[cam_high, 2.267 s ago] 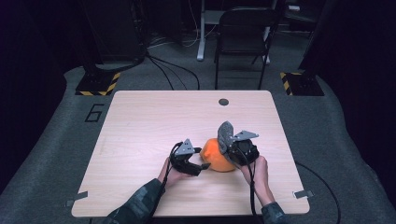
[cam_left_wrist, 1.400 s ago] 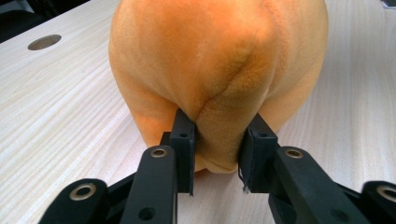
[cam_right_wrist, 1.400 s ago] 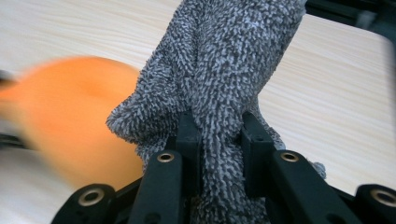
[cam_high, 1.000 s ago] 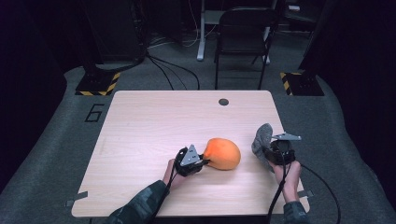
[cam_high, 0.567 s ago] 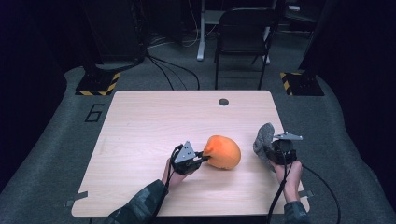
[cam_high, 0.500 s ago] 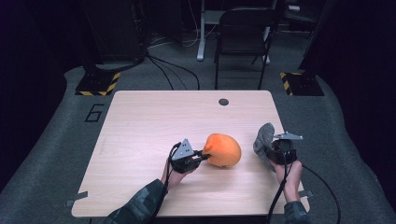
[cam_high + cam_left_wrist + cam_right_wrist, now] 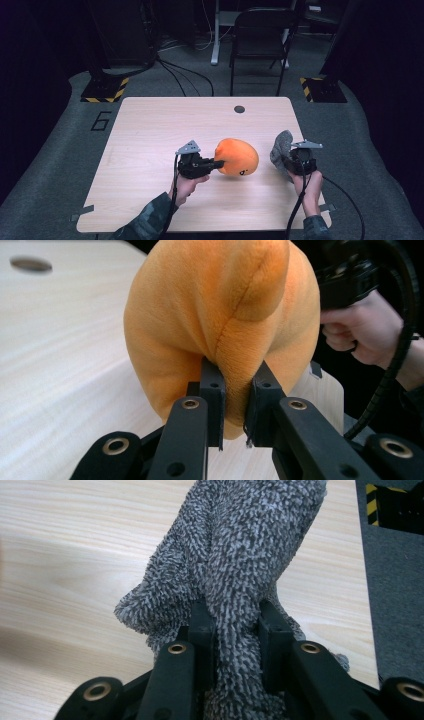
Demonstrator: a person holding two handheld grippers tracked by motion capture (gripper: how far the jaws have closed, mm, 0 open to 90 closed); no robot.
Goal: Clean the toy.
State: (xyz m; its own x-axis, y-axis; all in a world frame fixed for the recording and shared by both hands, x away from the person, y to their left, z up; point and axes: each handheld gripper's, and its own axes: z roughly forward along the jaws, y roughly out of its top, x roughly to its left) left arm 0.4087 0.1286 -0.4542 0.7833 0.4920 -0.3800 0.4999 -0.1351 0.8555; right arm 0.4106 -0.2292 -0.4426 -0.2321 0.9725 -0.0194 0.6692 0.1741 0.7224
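Observation:
An orange plush toy (image 7: pixel 237 156) hangs just above the table's middle, pinched at its left side by my left gripper (image 7: pixel 216 163). In the left gripper view the two black jaws of that gripper (image 7: pixel 235 405) squeeze a fold of the orange plush toy (image 7: pixel 220 315). A grey fuzzy cloth (image 7: pixel 280 148) stands up near the table's right edge, held by my right gripper (image 7: pixel 289 162). Seen from the right gripper view, my right gripper (image 7: pixel 235 630) clamps the grey cloth (image 7: pixel 240 555) between its jaws, the cloth's upper part rising above them.
The light wooden table (image 7: pixel 150 130) has a round dark hole (image 7: pixel 239 109) near its far edge. A black chair (image 7: pixel 260 45) stands beyond the table. Hazard-striped plates (image 7: pixel 105 92) lie on the grey floor. The person's right hand (image 7: pixel 365 335) shows behind the toy.
The right gripper has carried the grey cloth off the toy to the table's right side. The left gripper has lifted the orange toy slightly. Over the last half second little has shifted.

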